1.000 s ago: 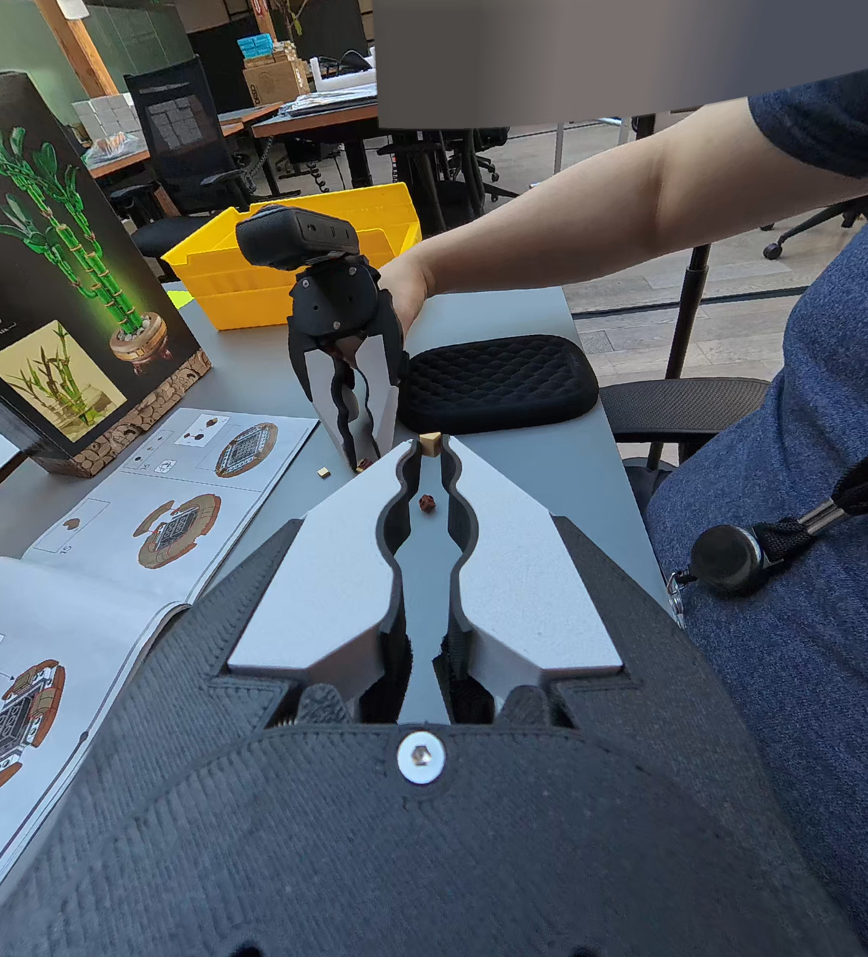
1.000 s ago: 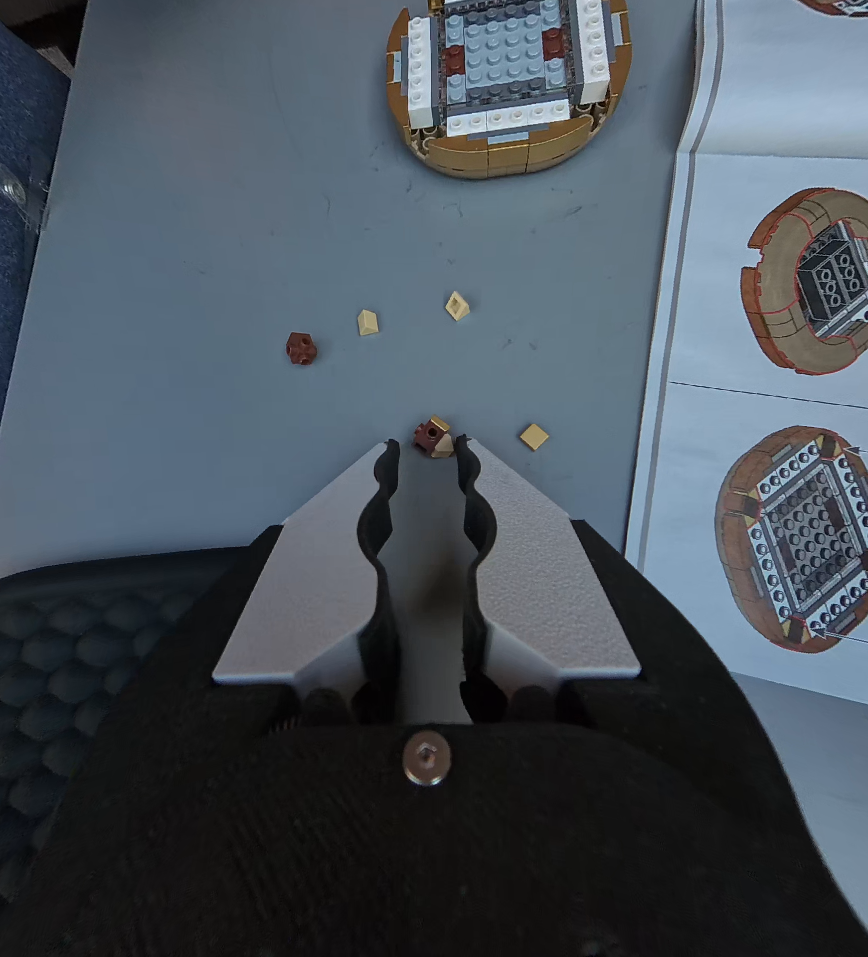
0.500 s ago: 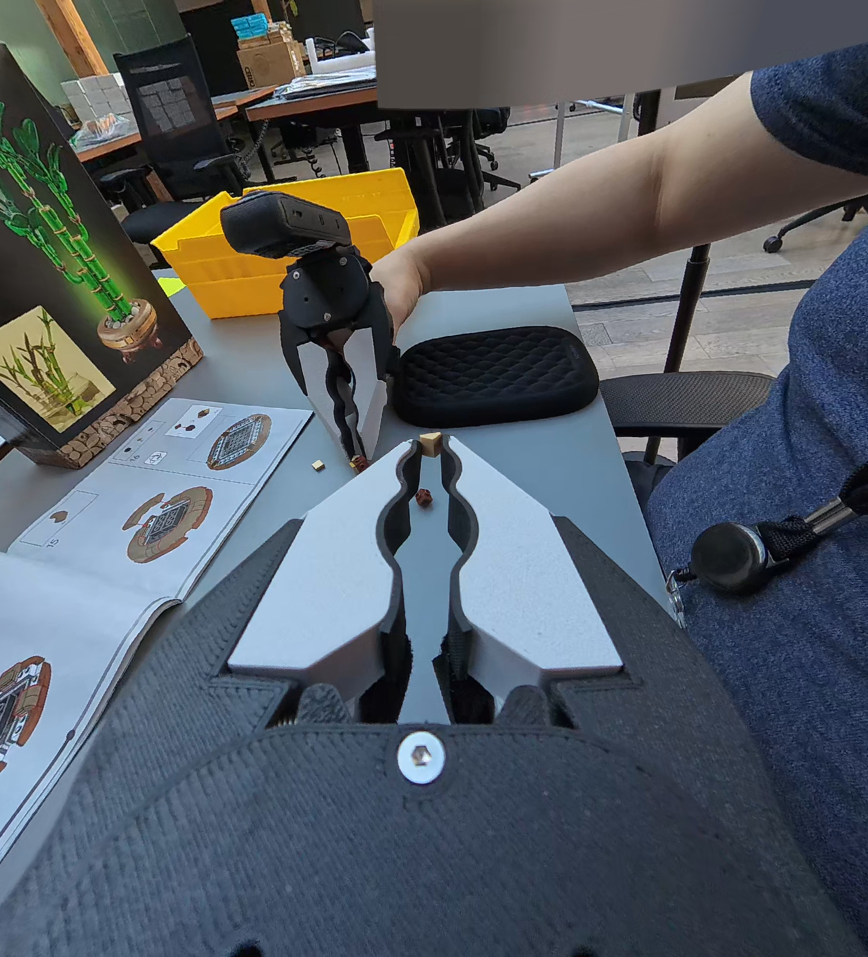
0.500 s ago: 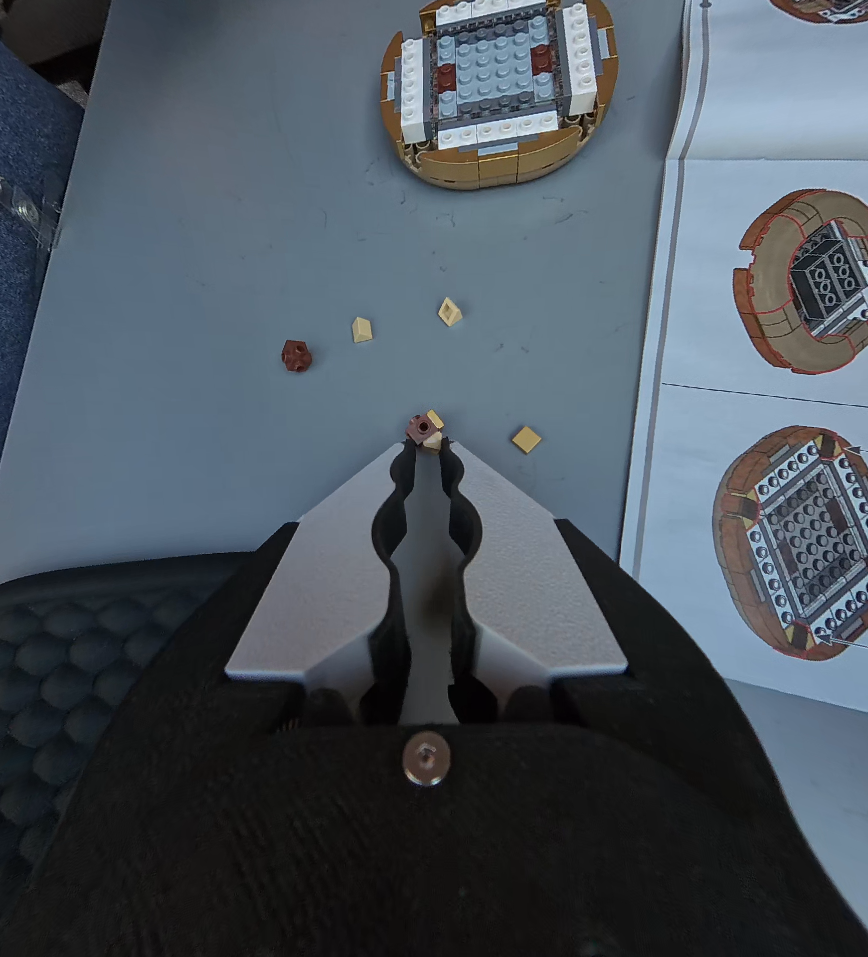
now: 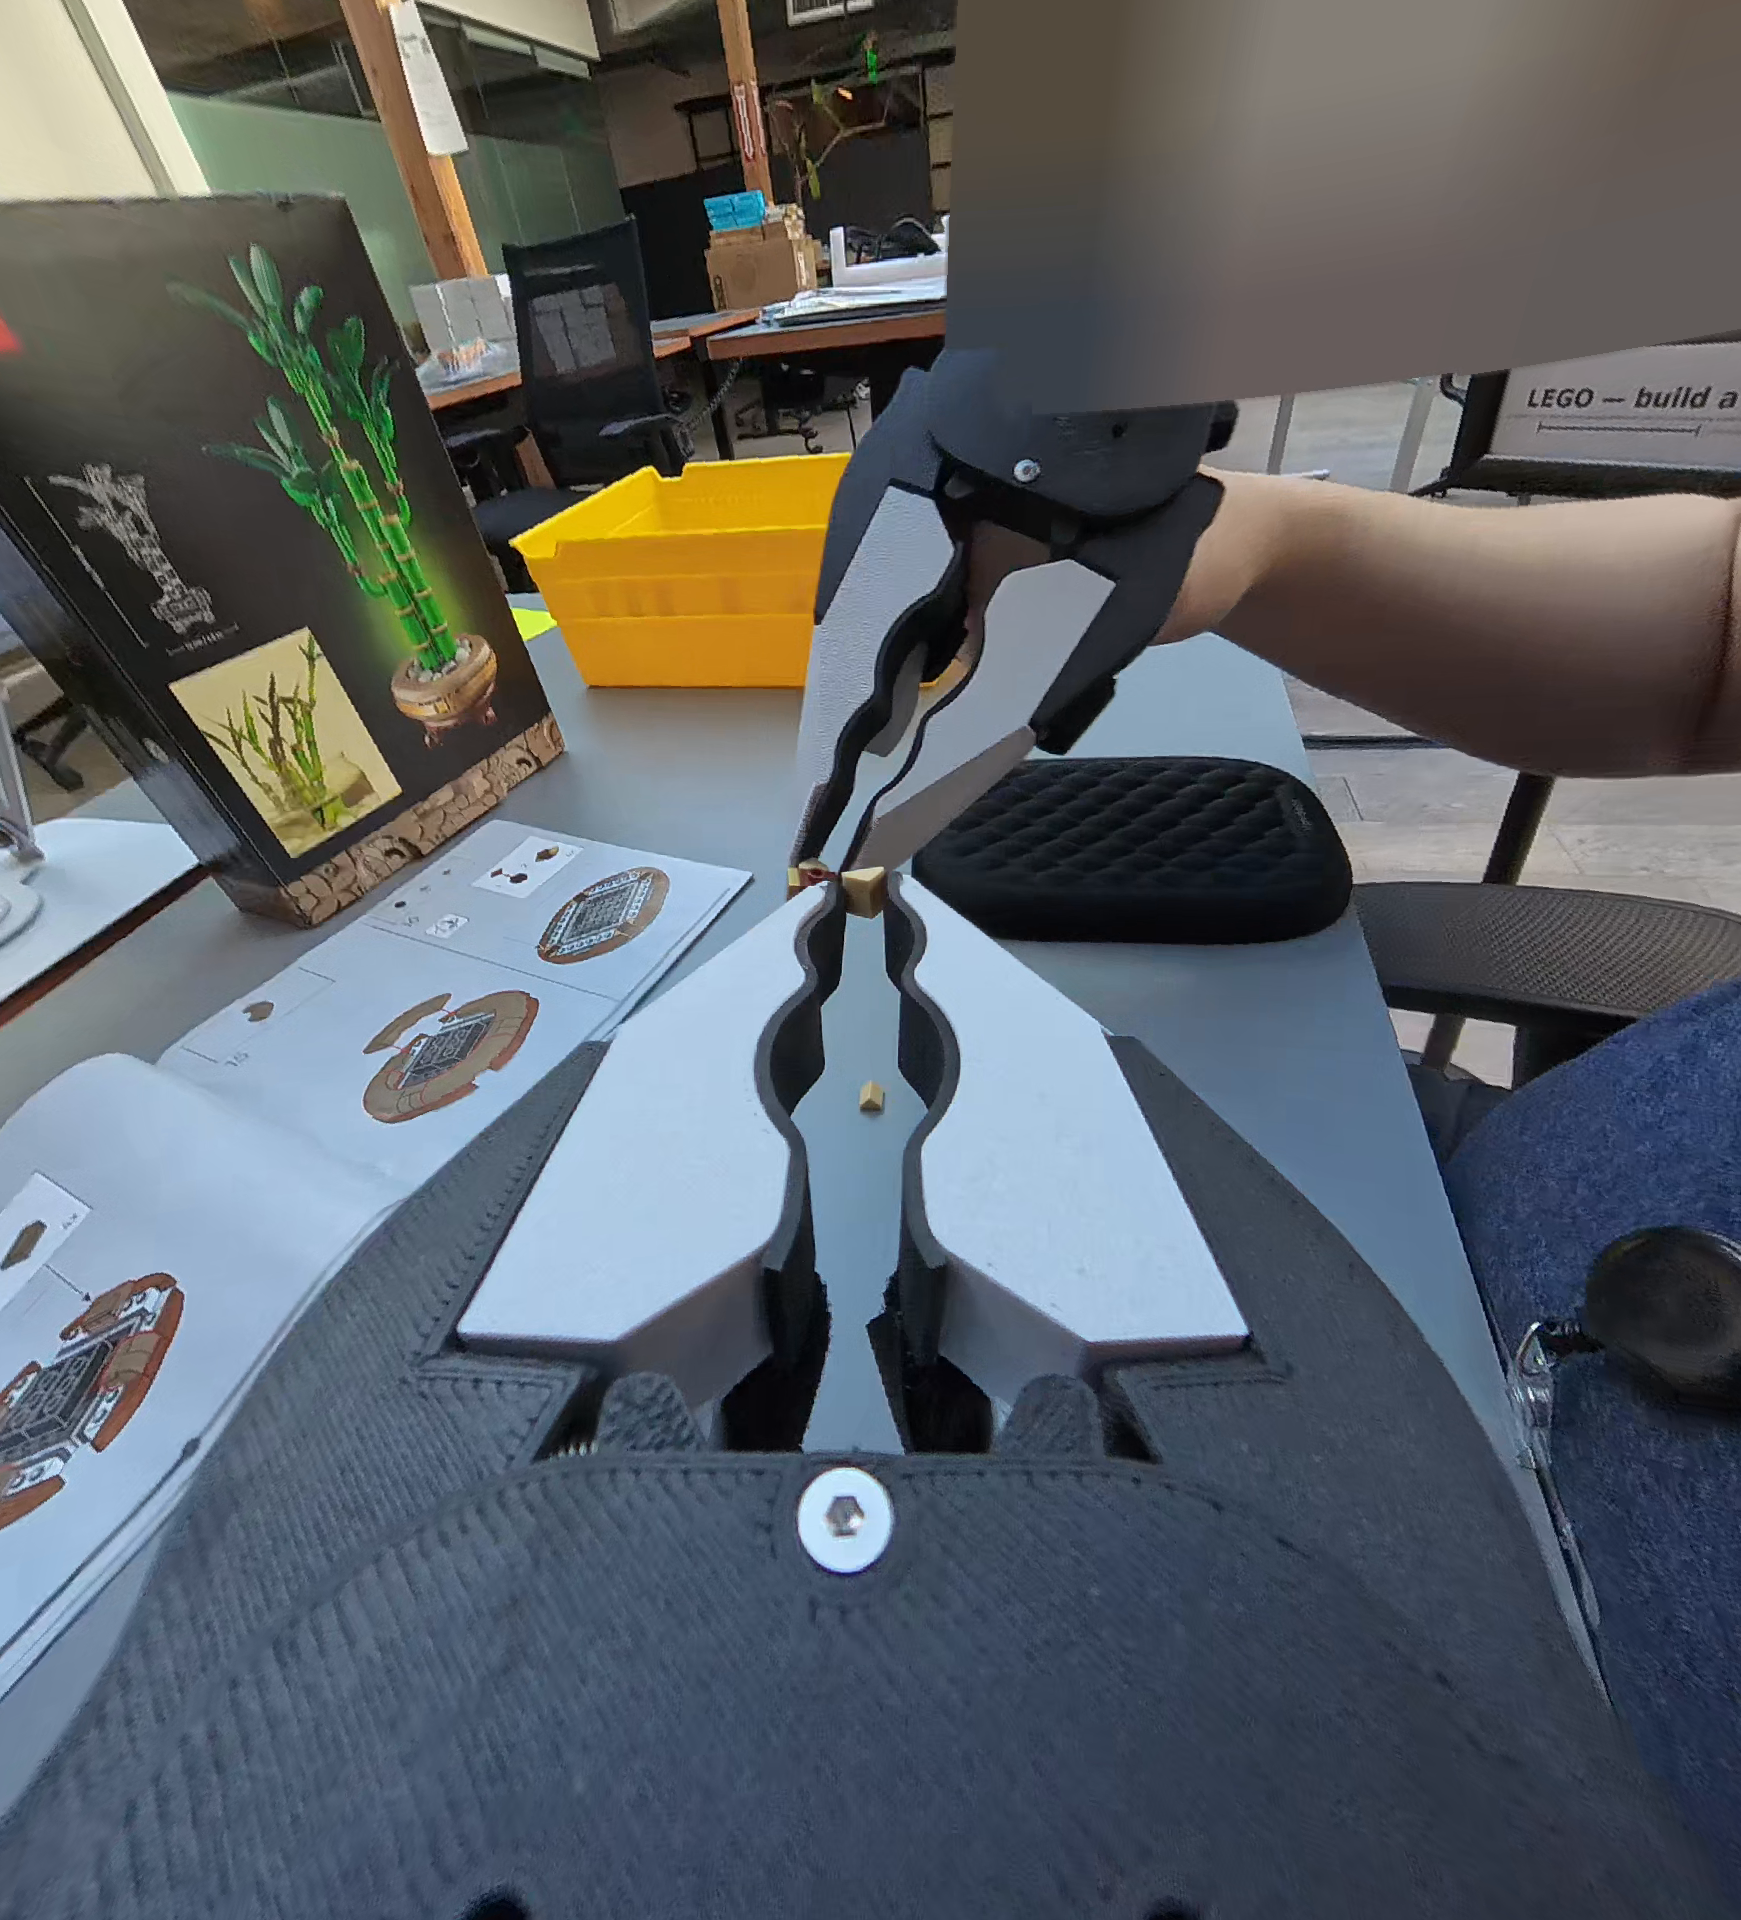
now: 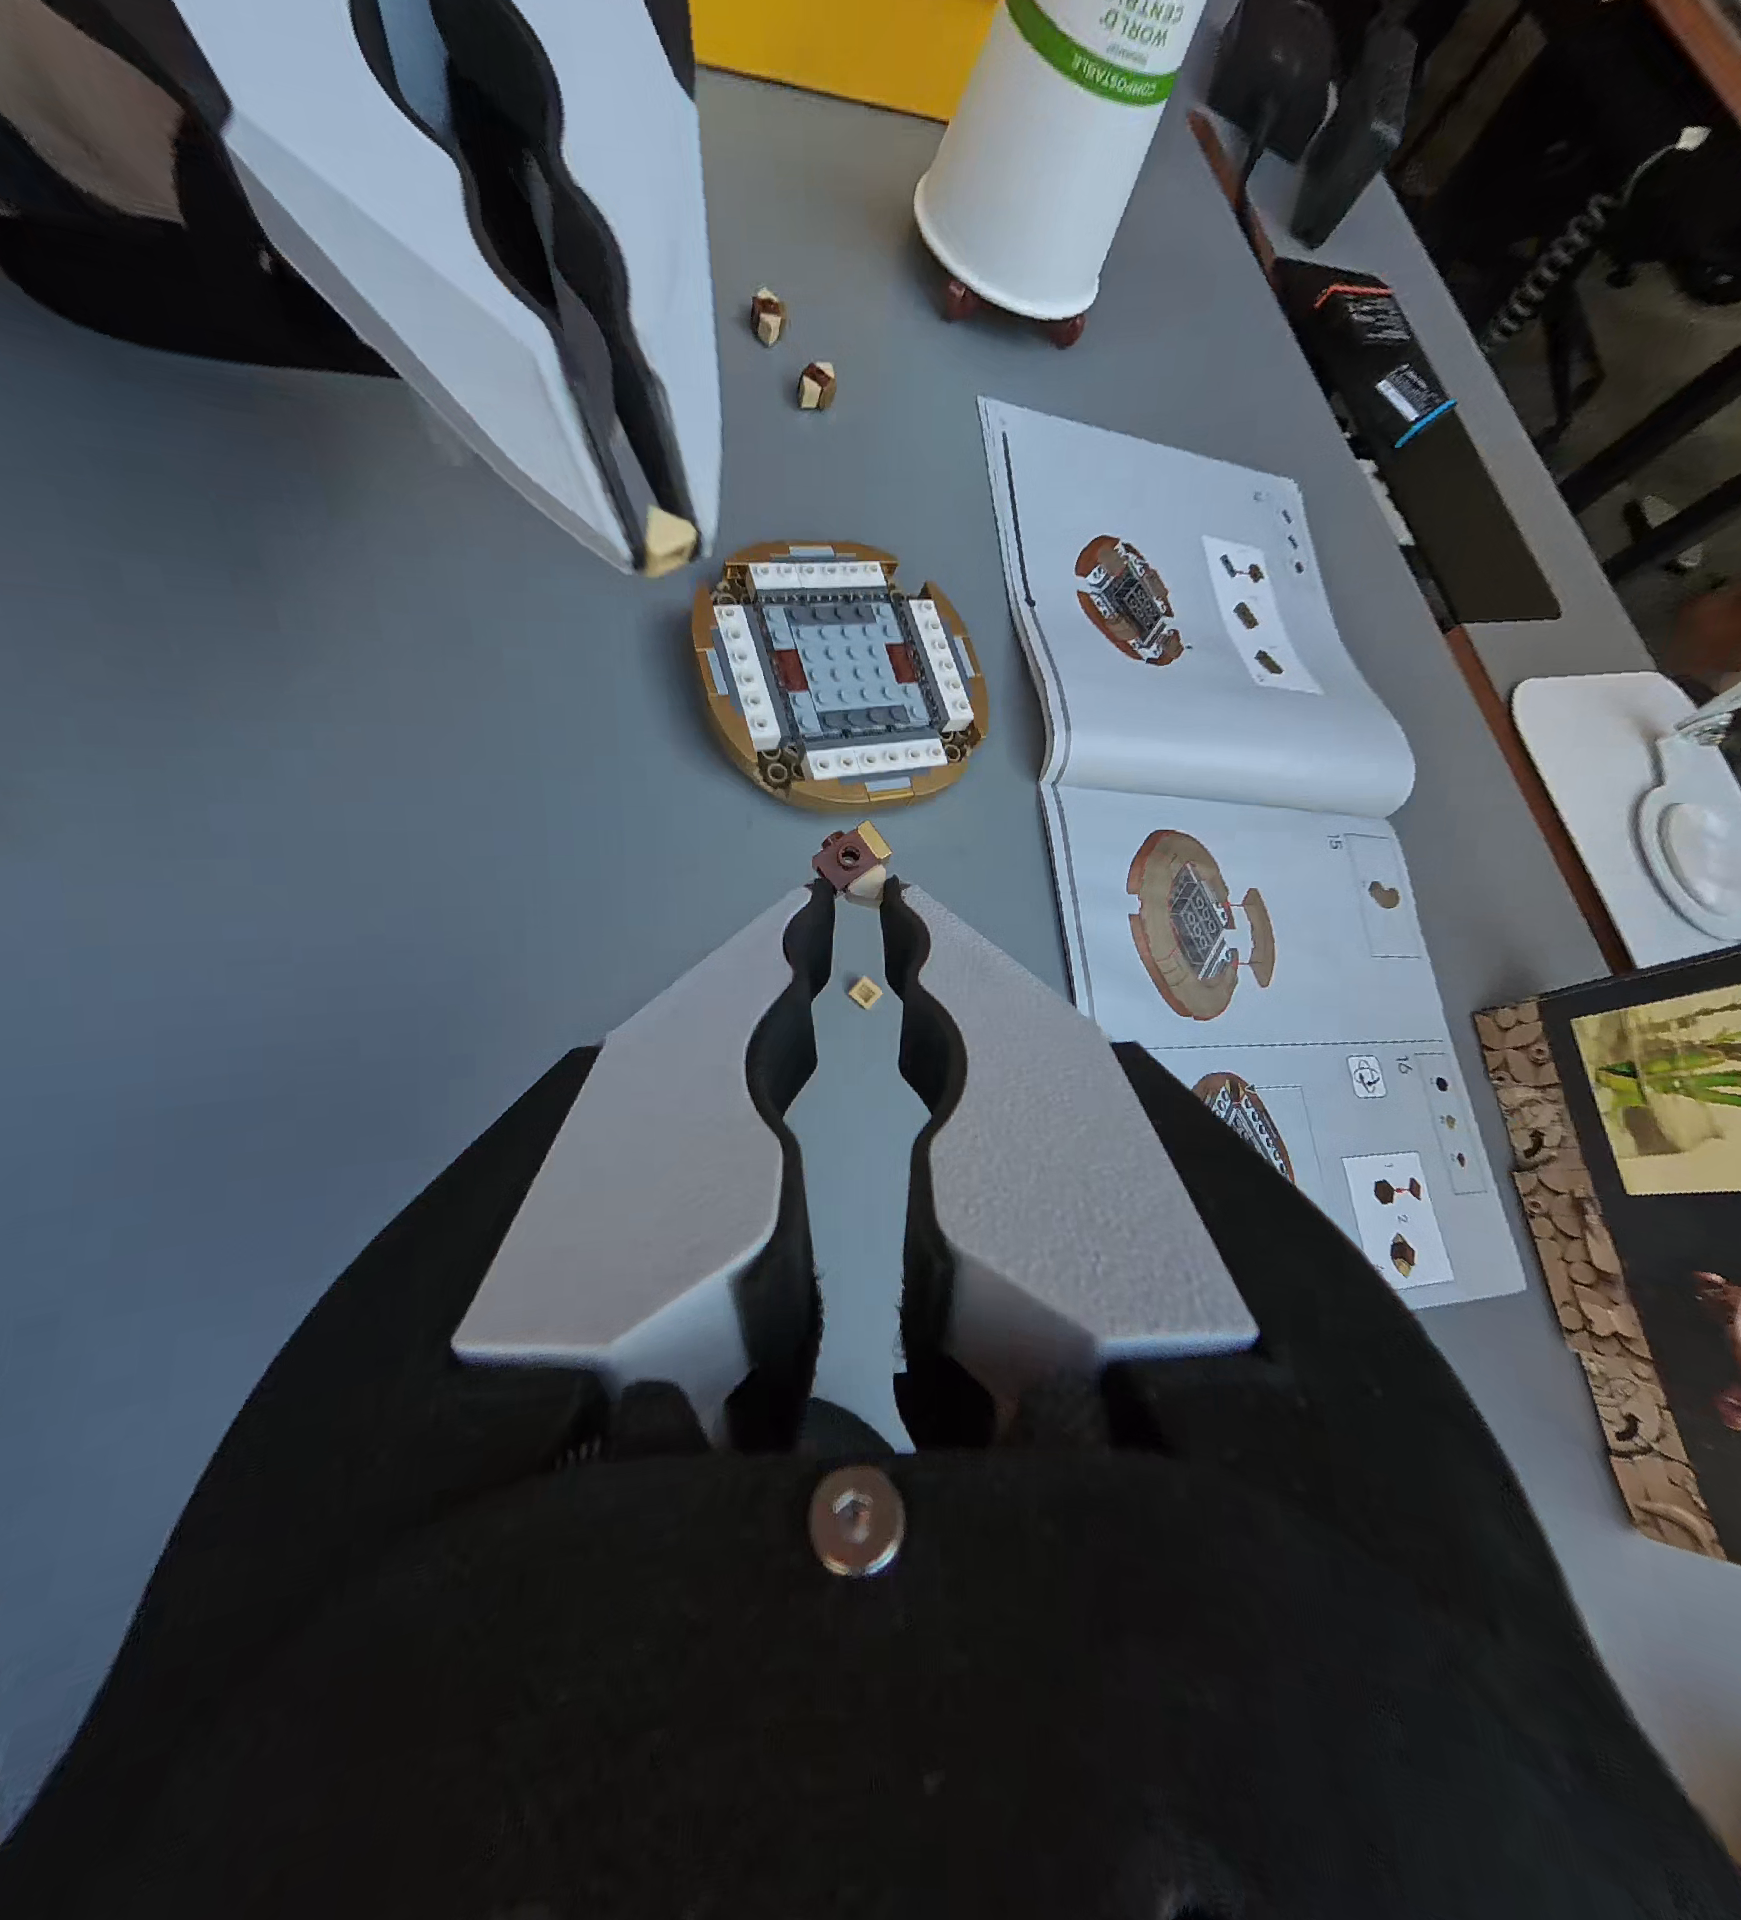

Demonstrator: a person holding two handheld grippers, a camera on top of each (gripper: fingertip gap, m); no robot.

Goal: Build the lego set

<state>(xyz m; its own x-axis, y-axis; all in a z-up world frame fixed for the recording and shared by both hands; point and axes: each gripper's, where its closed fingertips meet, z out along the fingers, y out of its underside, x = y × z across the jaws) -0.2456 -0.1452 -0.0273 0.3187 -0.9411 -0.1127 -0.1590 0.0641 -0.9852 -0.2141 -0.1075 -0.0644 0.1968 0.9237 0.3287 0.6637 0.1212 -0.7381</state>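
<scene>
My left gripper [image 5: 861, 904] is shut on a small tan slope piece [image 5: 864, 891] and holds it above the table. My right gripper [image 6: 853, 896] is shut on a brown brick with tan slopes attached [image 6: 850, 864], also in the air. In the left wrist view the right gripper [image 5: 830, 868] comes down from above, and its brown brick [image 5: 810, 879] is right beside the tan piece. The round tan, white and grey base build [image 6: 840, 675] lies on the grey table [image 6: 326, 831] beyond the right gripper. In the right wrist view the left gripper [image 6: 663, 542] is at upper left.
One loose tan piece [image 6: 864, 992] lies on the table. Two small brown-tan assemblies [image 6: 816, 387] lie near a white cup [image 6: 1042, 156]. The open manual [image 6: 1209, 727] and set box [image 5: 222, 540] are on one side. A yellow bin [image 5: 700, 582] and black pad [image 5: 1136, 847] are behind.
My right gripper closed on the brown brick, lifted it off the table and carried it up to the left gripper's tan piece. My left gripper also rose, still holding its piece.
</scene>
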